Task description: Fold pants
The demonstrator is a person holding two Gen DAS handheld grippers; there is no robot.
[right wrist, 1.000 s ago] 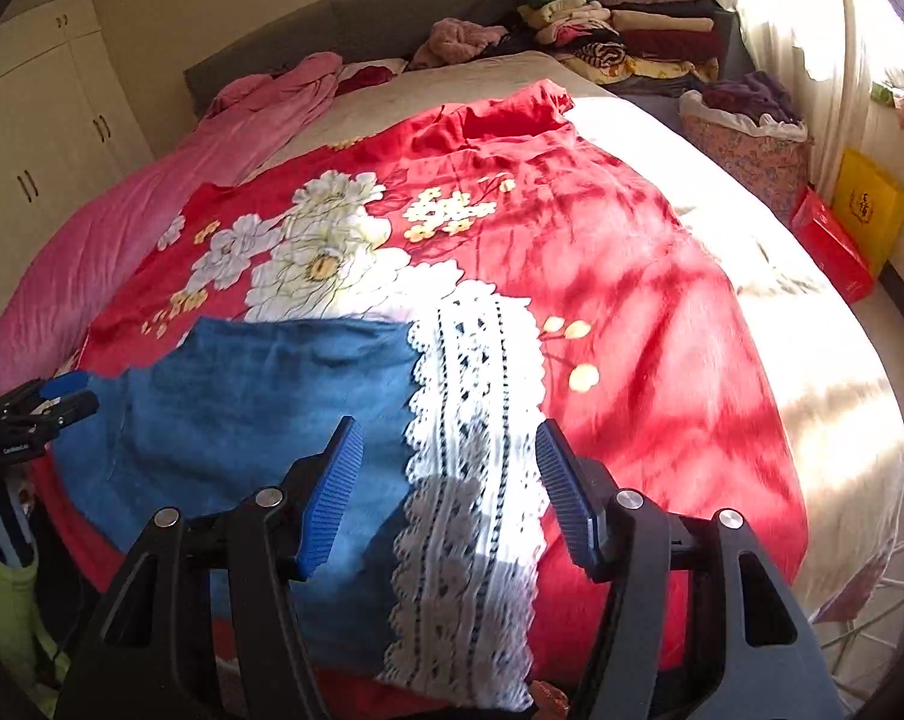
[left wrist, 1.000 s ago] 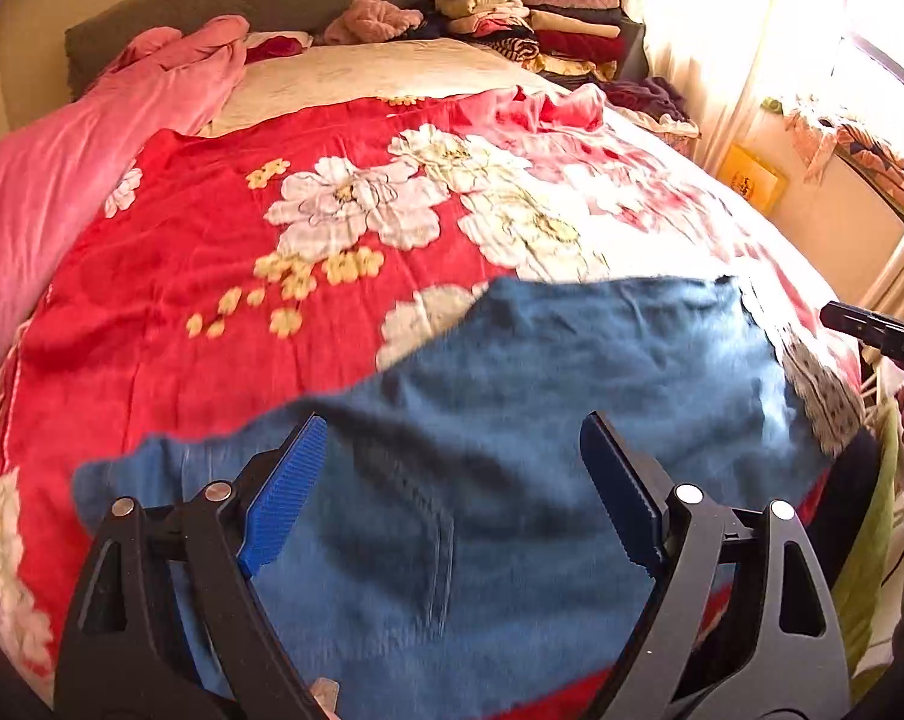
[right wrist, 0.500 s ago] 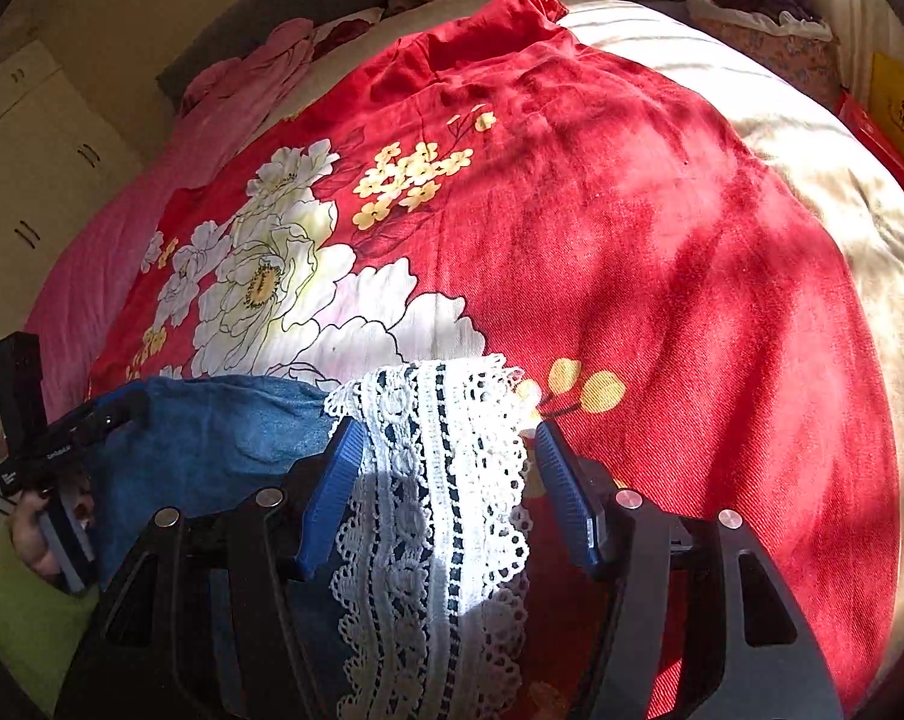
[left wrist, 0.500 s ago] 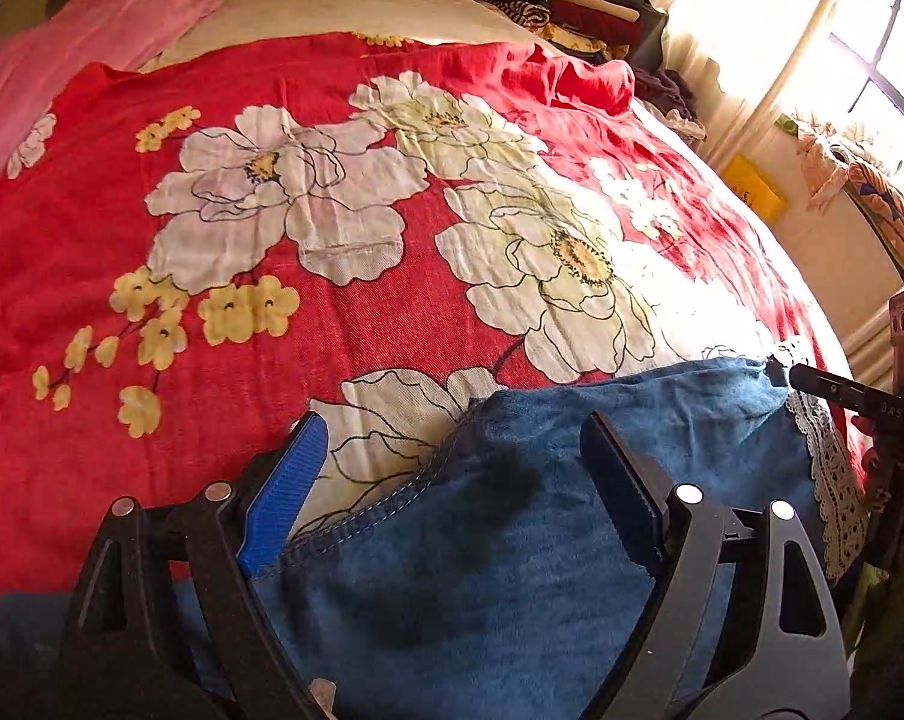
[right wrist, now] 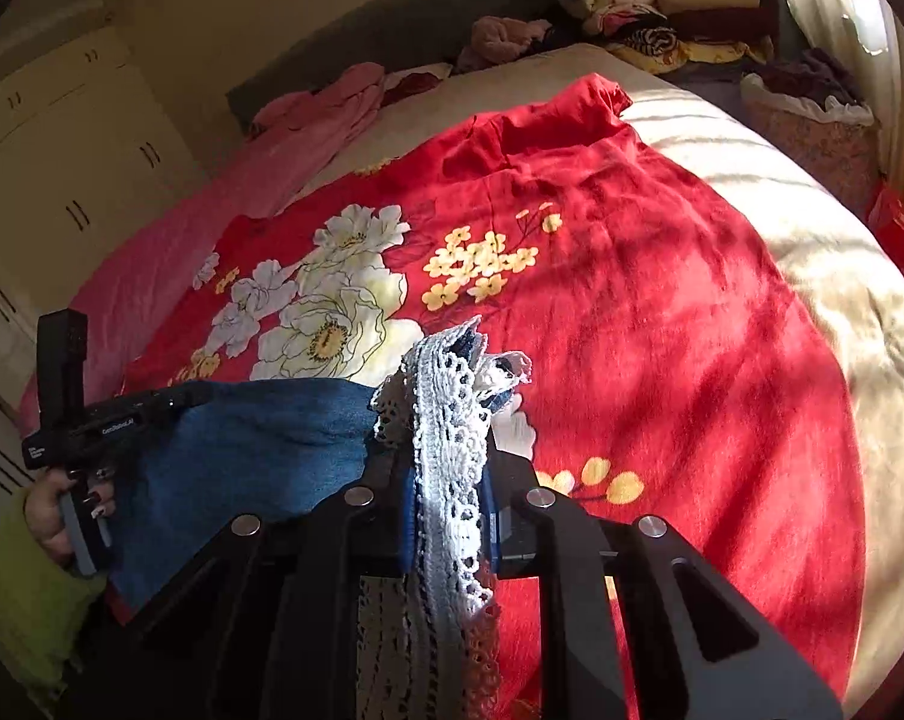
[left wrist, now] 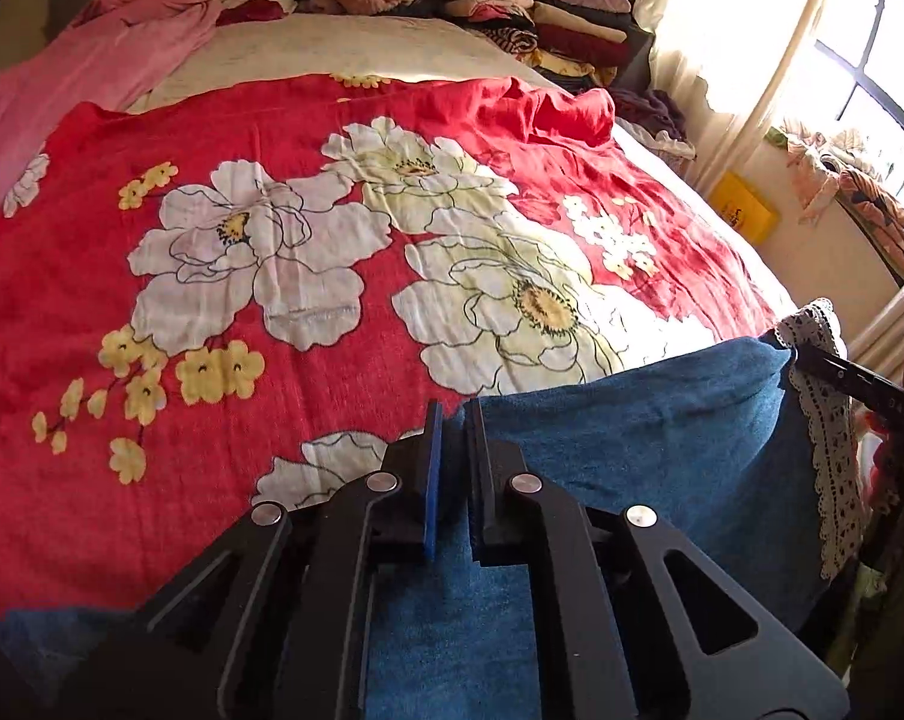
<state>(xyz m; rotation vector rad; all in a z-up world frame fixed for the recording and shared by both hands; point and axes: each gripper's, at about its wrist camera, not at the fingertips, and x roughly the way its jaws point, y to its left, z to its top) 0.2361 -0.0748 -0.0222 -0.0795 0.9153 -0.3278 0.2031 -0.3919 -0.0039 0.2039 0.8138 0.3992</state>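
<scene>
The blue denim pants (left wrist: 662,438) with a white lace hem (left wrist: 824,432) lie at the near edge of the bed on a red floral blanket (left wrist: 272,276). My left gripper (left wrist: 452,420) is shut on the far edge of the denim. My right gripper (right wrist: 446,420) is shut on the lace hem (right wrist: 452,408) and the denim under it, lifted off the blanket. The denim (right wrist: 260,438) stretches between the two grippers. The left gripper (right wrist: 116,420) shows in the right wrist view, the right gripper (left wrist: 848,378) in the left wrist view.
A pink quilt (left wrist: 92,78) lies along the bed's left side. Folded clothes (left wrist: 536,6) are stacked at the head of the bed. A laundry basket (right wrist: 812,114) and a red box (right wrist: 902,228) stand by the window side. White wardrobes (right wrist: 62,168) stand to the left.
Both grippers went from open to shut on the pants' far edge. The pinched edge has risen off the blanket.
</scene>
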